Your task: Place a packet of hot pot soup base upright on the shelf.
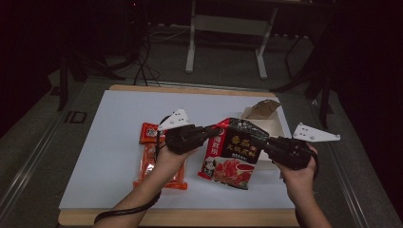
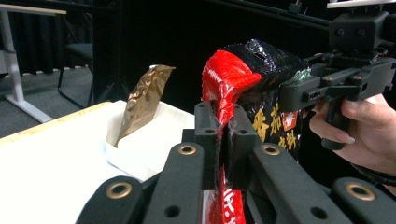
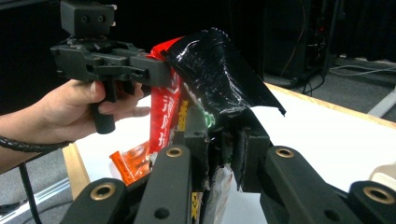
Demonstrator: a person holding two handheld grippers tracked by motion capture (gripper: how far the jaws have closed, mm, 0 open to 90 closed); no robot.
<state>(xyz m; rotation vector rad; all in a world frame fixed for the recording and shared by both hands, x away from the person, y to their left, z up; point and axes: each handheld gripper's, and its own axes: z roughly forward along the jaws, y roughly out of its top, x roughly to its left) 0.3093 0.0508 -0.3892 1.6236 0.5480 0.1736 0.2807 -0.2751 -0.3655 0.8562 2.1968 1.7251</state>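
Holding the red-and-black sauce pouch (image 1: pixel 233 152) up off the white board (image 1: pixel 114 142) between both grippers, I judge tearing to be the main risk: each side is pinched at a thin seam, and if my hands pull apart or twist against each other the film may split and spill. My left gripper (image 1: pixel 211 132) has its jaws closed tight on the pouch's red edge, the film squeezed flat between the pads. My right gripper (image 1: pixel 267 143) has its jaws closed on the opposite, black edge, though the crumpled film there looks less squarely caught, so I think that side could slip out and leave the pouch swinging from the left grip alone.

For room, the pouch hangs above the board's right half, nearer the front edge than the back. The white box (image 1: pixel 275 124) sits at the back right corner, just behind my right hand, with a gold packet (image 1: pixel 261 108) standing in it; swinging backward could knock that. The orange packets (image 1: pixel 148 156) lie under my left wrist toward the front. The board's left half and back left corner are open, as is the strip along the front edge.
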